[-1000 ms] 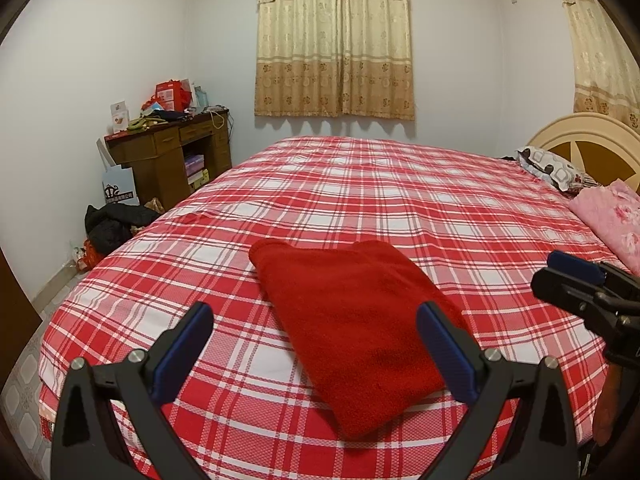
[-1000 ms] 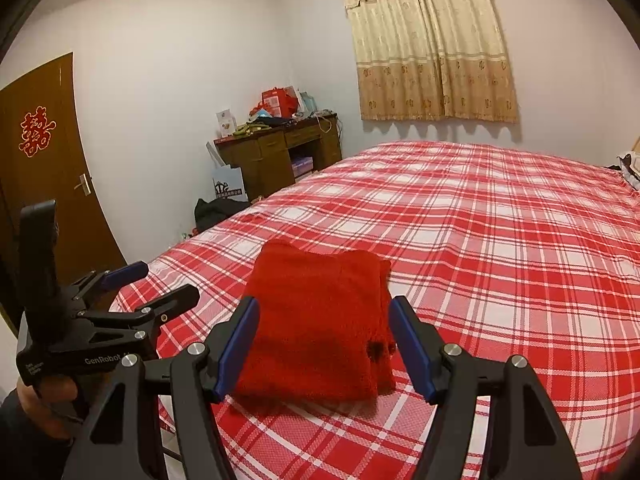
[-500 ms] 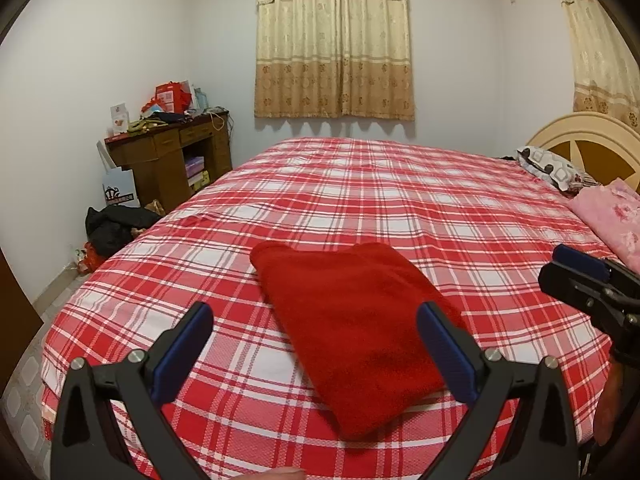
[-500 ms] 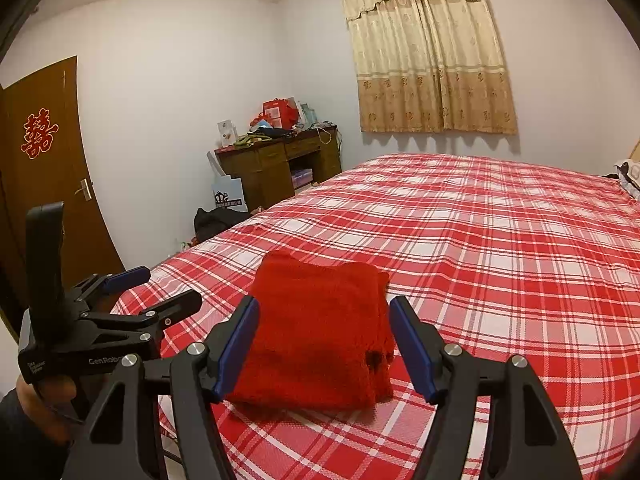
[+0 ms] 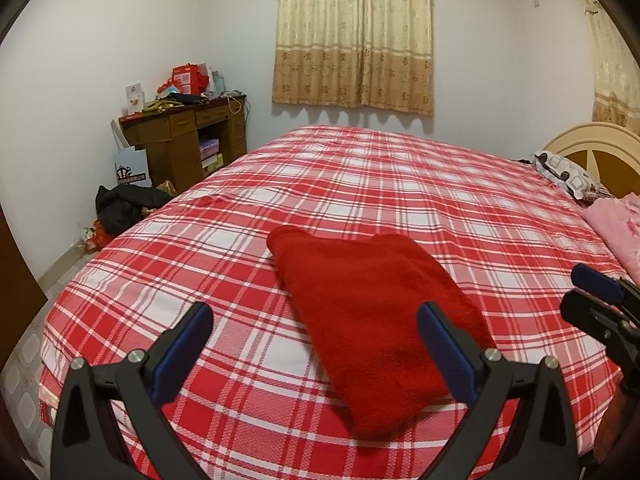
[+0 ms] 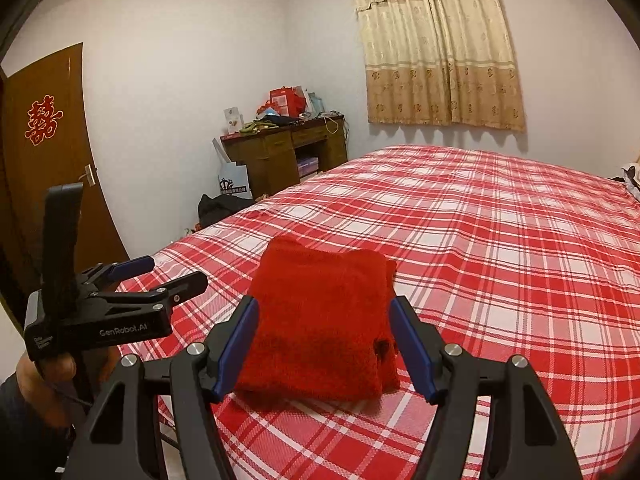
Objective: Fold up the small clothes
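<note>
A folded red fleece garment lies flat near the foot corner of the red plaid bed; it also shows in the right wrist view. My left gripper is open and empty, held above the bed's near edge in front of the garment. My right gripper is open and empty, hovering just before the garment's near edge. The left gripper shows at the left of the right wrist view, and the right gripper at the right edge of the left wrist view.
A wooden desk with clutter stands by the far left wall, a dark bag on the floor beside it. A pillow and pink blanket lie at the headboard. A brown door is at left.
Both grippers have drawn back and risen slightly from the garment; the views tilt upward a little. The garment has not moved.
</note>
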Motion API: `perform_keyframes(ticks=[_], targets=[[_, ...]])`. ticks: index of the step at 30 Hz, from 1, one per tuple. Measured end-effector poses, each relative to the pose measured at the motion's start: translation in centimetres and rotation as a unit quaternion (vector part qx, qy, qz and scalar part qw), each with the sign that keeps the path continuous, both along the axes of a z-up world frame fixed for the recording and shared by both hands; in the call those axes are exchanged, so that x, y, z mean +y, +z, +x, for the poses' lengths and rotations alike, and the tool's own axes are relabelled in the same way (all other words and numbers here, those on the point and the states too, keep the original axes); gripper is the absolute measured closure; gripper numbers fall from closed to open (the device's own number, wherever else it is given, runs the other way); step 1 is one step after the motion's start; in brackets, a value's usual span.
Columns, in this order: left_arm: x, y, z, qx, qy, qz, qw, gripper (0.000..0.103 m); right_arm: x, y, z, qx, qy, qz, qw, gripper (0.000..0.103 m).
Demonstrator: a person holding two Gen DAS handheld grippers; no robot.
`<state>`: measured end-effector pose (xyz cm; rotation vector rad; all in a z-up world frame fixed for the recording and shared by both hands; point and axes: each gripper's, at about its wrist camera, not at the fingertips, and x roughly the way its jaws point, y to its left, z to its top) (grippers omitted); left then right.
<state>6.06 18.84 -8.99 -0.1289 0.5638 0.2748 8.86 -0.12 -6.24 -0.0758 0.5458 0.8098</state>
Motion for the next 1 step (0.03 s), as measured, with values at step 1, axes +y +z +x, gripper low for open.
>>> perform_keyframes(ticks=[1], targets=[[0.00, -0.07, 0.00, 0.001, -0.001, 0.001, 1.0000, 0.000, 0.04, -0.03, 0.14, 0.000, 0.000, -0.001, 1.000, 0.035]])
